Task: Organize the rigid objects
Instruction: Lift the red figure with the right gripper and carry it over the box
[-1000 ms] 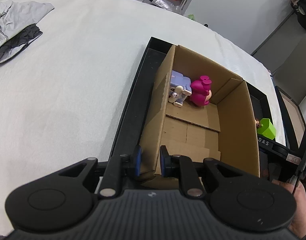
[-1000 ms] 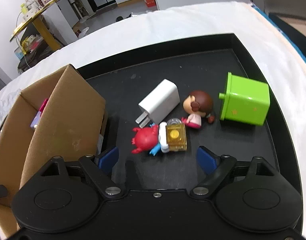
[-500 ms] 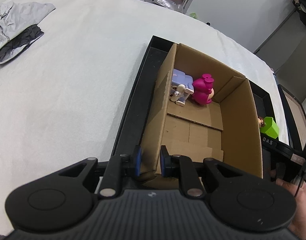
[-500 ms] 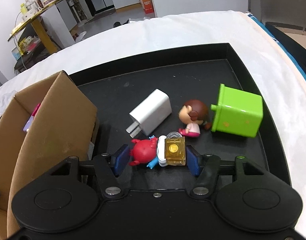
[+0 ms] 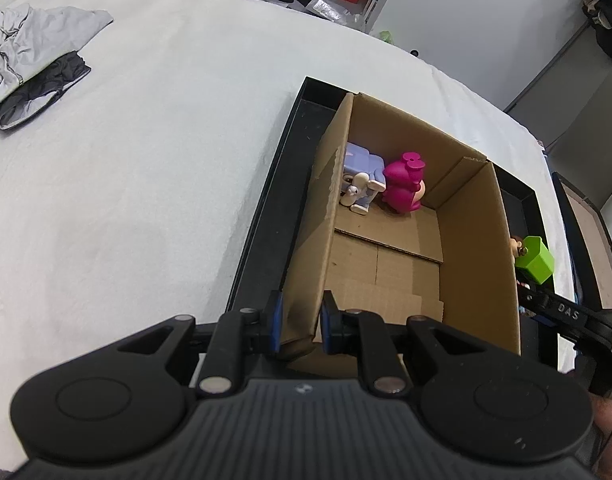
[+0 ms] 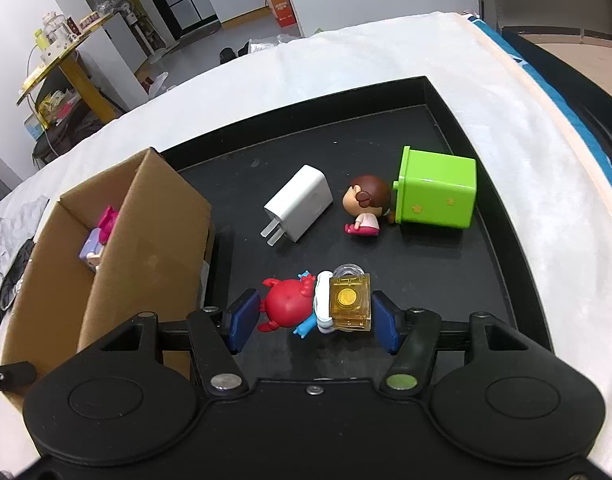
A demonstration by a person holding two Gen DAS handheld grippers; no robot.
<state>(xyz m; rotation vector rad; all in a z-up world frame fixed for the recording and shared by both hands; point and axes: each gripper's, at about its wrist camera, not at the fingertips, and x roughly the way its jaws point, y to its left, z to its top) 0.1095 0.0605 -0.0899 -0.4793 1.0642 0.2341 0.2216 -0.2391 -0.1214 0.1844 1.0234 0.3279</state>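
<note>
My left gripper [image 5: 300,330] is shut on the near corner wall of the open cardboard box [image 5: 472,248], which stands in a black tray [image 5: 262,224]. A pink figure [image 5: 404,188] and a lilac toy [image 5: 360,180] lie in the box's far end. My right gripper [image 6: 312,316] is shut on a red figure [image 6: 288,306] with a yellow clear block [image 6: 350,300] attached, lifted above the tray [image 6: 502,240]. On the tray lie a white charger [image 6: 300,208], a brown-haired doll [image 6: 364,204] and a green cube [image 6: 436,192].
The tray sits on a white cloth [image 5: 126,160]. Grey and black clothes [image 5: 30,64] lie at the far left. A brown case [image 6: 586,60] stands beyond the right edge. The box [image 6: 146,240] is left of the right gripper.
My right gripper closed from wide open onto the red figure and block and has lifted them. The left gripper stays clamped on the box wall and has risen slightly.
</note>
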